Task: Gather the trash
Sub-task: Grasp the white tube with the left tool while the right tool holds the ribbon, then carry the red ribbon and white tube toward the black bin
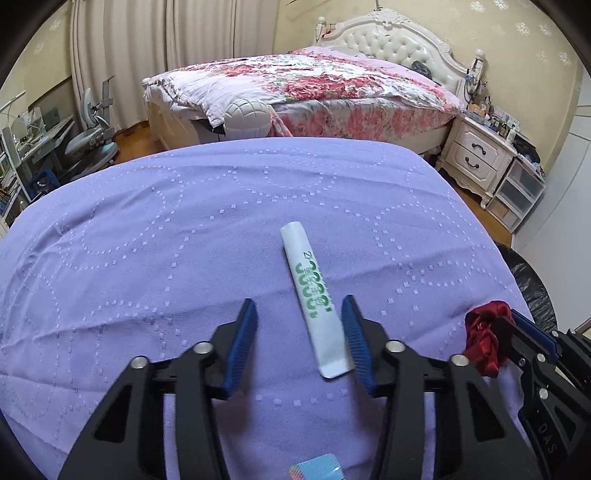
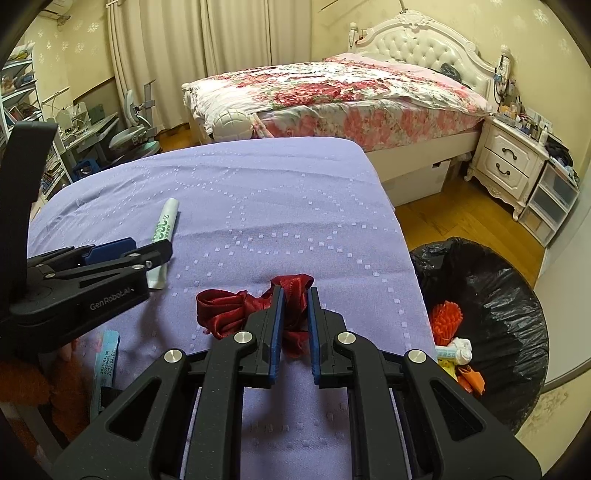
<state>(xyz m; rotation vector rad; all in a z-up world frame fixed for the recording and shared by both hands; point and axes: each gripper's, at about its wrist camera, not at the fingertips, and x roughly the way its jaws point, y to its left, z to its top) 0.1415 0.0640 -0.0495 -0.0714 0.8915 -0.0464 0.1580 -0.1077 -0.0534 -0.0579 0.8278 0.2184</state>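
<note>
So right gripper (image 2: 295, 295) is clamped on the red ribbon (image 2: 225, 310), left gripper (image 1: 299, 325) gapes round the white tube (image 1: 314, 295); squeeze next, then bin (image 2: 517, 295).

i see a bedroom with pale patterned wallpaper (image 2: 546, 22), drawn cream curtains (image 2: 159, 48), wood flooring (image 2: 461, 218), a floral-covered bed (image 2: 332, 92) with tufted white headboard (image 2: 424, 40), a white nightstand (image 2: 509, 162) and a cluttered desk (image 2: 92, 129).

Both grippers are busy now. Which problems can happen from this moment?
The white tube lies slanted, against one pad of the left gripper, so it may swivel out. The right gripper pinches only a fold of the red ribbon; its loose loops may snag before reaching the trash bin.
</note>
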